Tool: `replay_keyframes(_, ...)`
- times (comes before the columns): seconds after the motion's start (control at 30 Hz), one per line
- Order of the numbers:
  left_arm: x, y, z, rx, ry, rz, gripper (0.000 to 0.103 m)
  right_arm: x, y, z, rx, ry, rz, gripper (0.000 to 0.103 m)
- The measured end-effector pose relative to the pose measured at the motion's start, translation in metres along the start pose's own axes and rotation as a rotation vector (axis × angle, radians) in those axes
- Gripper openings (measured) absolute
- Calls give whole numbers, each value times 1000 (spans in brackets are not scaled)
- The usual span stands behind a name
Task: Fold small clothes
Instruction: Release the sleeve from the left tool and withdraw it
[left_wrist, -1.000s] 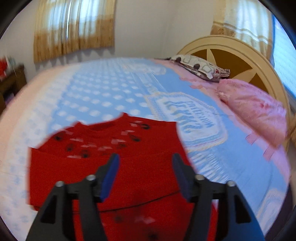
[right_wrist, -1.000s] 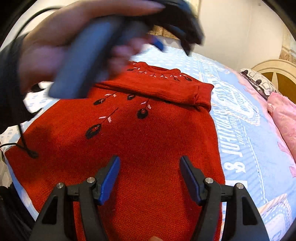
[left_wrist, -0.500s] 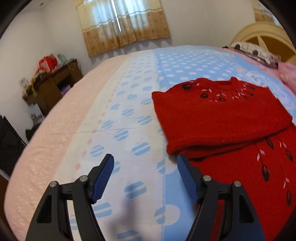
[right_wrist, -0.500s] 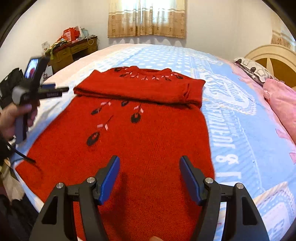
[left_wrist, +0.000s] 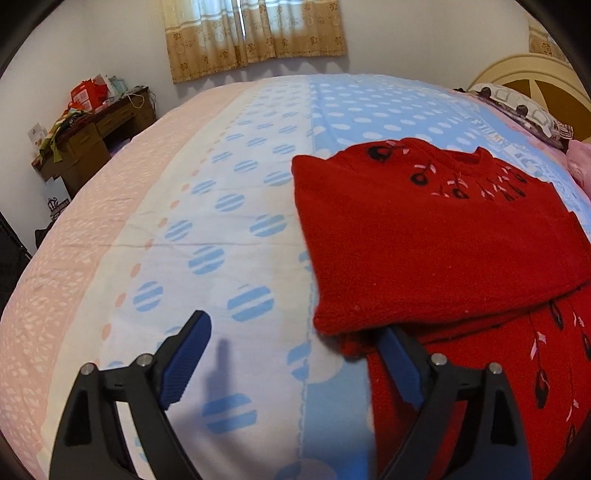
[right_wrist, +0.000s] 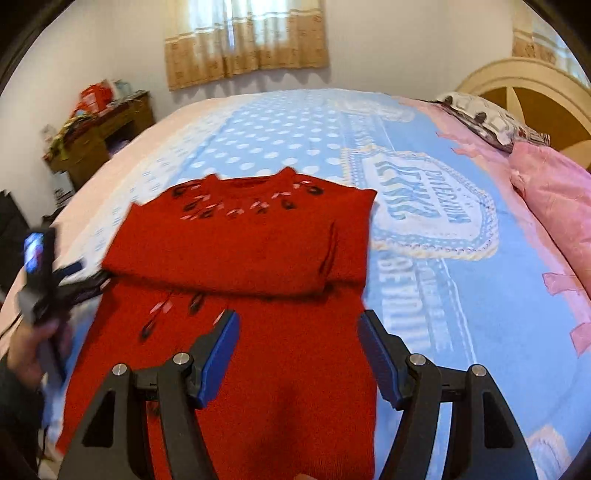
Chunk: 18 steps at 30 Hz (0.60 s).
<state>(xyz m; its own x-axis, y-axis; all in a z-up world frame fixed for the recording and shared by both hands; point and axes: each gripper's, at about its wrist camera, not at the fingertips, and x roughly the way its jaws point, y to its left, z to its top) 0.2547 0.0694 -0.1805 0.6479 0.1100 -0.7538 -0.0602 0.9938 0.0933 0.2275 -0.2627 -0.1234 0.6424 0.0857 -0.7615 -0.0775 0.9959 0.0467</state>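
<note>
Left hand-held gripper (left_wrist: 291, 365) is opening, empty, at the near left corner of the red sweater (left_wrist: 443, 236); right hand-held gripper (right_wrist: 297, 354) hangs released over its hem. The sweater lies on the bed (left_wrist: 221, 221), sleeves folded across the chest. Risk: a shallow pinch would catch one layer and drag the fold open.

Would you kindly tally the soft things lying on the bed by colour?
Red: 1, the sweater
Pink: 1, the quilt
Patterned white: 1, the pillow
Total: 3
</note>
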Motion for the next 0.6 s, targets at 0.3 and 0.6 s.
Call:
replay_keyframes(0.3,7,10,-1,-63,15,-42,100,93,-1,25,32,129,-69,27)
replay_keyframes(0.6,8,15,-3,-96,23,-68,101,55,3,41,-56,-6,-144,6)
